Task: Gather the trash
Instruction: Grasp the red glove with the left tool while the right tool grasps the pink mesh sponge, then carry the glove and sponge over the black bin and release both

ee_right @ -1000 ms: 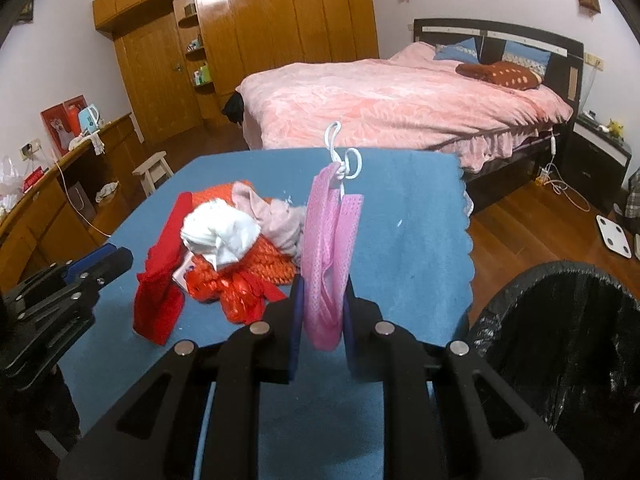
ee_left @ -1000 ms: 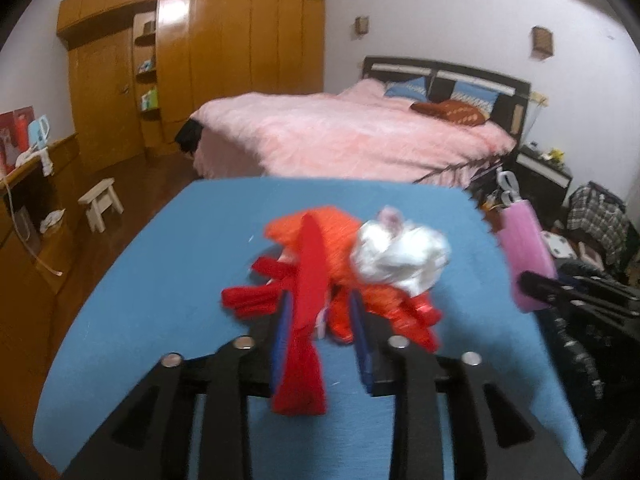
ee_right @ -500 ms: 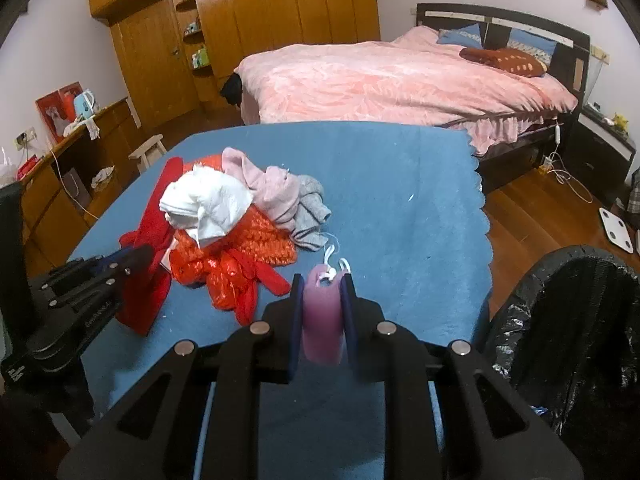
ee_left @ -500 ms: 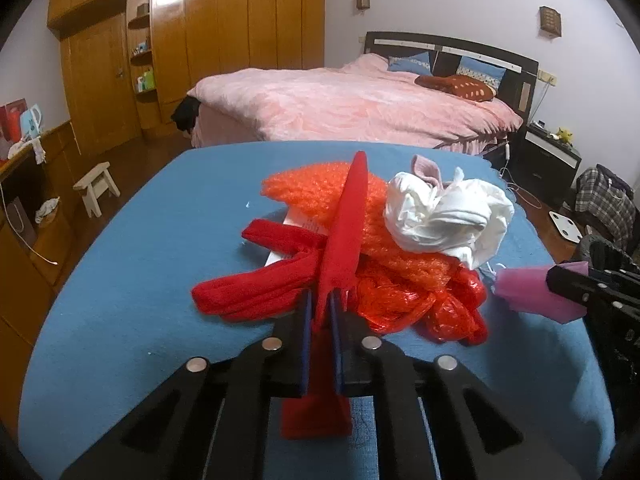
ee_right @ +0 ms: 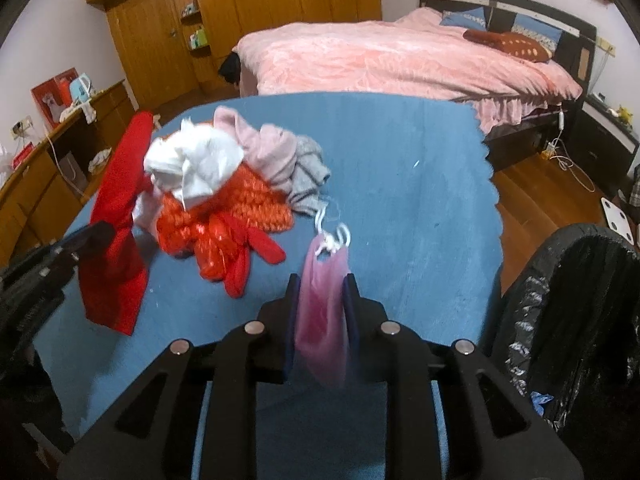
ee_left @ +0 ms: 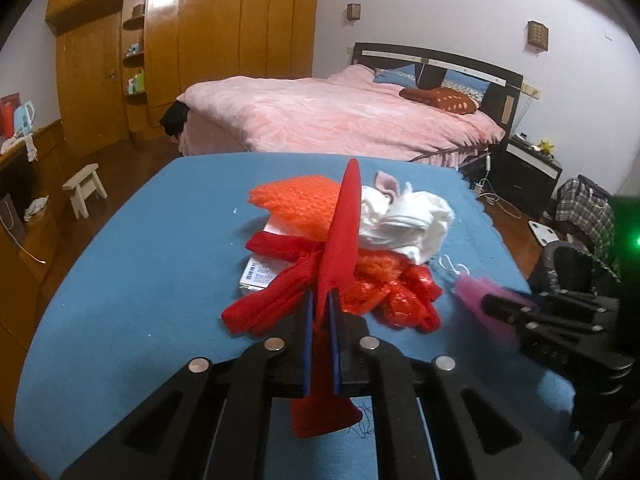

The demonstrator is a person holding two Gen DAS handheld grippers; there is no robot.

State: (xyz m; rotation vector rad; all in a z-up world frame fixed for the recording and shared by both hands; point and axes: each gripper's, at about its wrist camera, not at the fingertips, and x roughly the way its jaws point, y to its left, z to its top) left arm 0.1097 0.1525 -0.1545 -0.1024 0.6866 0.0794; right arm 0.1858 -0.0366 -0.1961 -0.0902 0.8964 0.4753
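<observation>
My left gripper [ee_left: 319, 300] is shut on a long red cloth strip [ee_left: 340, 236] and holds it above the blue table [ee_left: 140, 248]; it also shows in the right wrist view [ee_right: 116, 216]. My right gripper [ee_right: 322, 284] is shut on a pink mesh bag with white loops [ee_right: 326, 276], seen blurred in the left wrist view [ee_left: 484, 300]. A pile lies on the table: orange netting [ee_right: 248, 200], crumpled white paper [ee_right: 192, 164], red plastic [ee_left: 404, 300], pink and grey cloth [ee_right: 272, 152]. A black-lined trash bin [ee_right: 584, 320] stands at the table's right.
A pink bed [ee_left: 340, 116] stands beyond the table. Wooden wardrobes [ee_left: 180, 52] line the back wall. A small stool [ee_left: 84, 188] and a wooden side counter [ee_right: 60, 160] are at the left. A white scale [ee_right: 618, 220] lies on the floor at the right.
The left gripper closed on the red strip and has lifted it. The right gripper, still holding the pink bag, has shifted, and the bag swings in its jaws.
</observation>
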